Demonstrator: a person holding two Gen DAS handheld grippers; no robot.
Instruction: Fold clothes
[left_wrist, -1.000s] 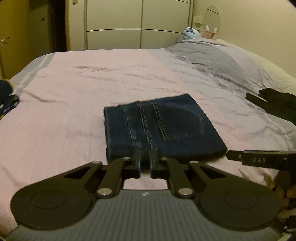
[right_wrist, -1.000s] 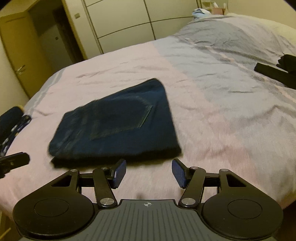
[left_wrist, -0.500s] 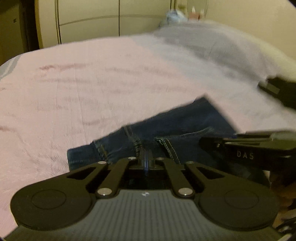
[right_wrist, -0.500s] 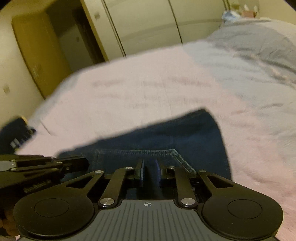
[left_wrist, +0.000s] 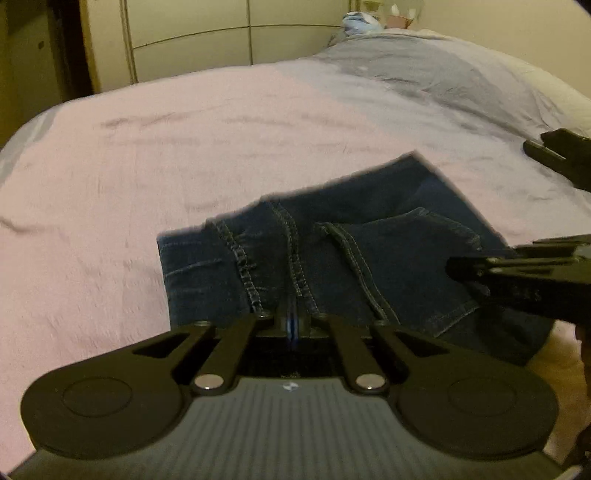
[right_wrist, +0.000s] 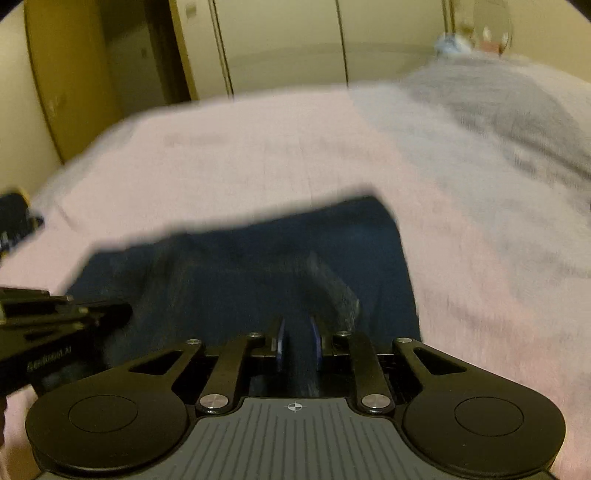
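A bed fills both views, its cover pink across the near part and grey toward the far right corner, with pale wardrobe doors and a dark doorway behind it. Folded dark blue jeans lie near the bed's near edge. The left gripper has its jaws closed on the jeans' near edge; the right gripper pinches the denim between narrowly parted jaws. A black garment lies at the right edge.
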